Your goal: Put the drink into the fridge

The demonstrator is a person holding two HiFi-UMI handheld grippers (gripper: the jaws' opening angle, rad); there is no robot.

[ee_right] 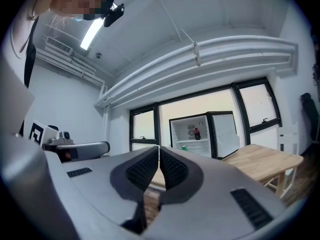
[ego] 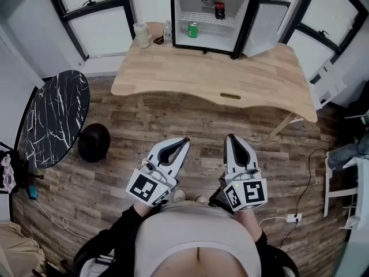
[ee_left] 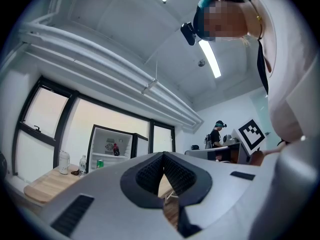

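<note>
L gripper (ego: 183,141) & R gripper (ego: 230,137) low at 6 o'clock, both w/ jaws pressed together, nothing btwn. Wooden table (ego: 230,77) at 12 carries the fridge (ego: 193,2), door (ego: 264,27) swung out to 1. Inside: green can (ego: 192,30) on the shelf, dark bottle (ego: 219,7) w/ red label above it. Water bottle (ego: 168,33) & cup (ego: 142,34) just beside fridge at 11. Marble table (ego: 55,117), black stool (ego: 94,142) at 9. Label print too small to read

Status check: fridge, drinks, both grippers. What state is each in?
Fridge: door open.
Cola bottle: upright on the fridge's upper shelf.
Green can: upright in the fridge, below the bottle.
Water bottle: upright on the table, outside the fridge.
Left gripper: shut, empty.
Right gripper: shut, empty.
</note>
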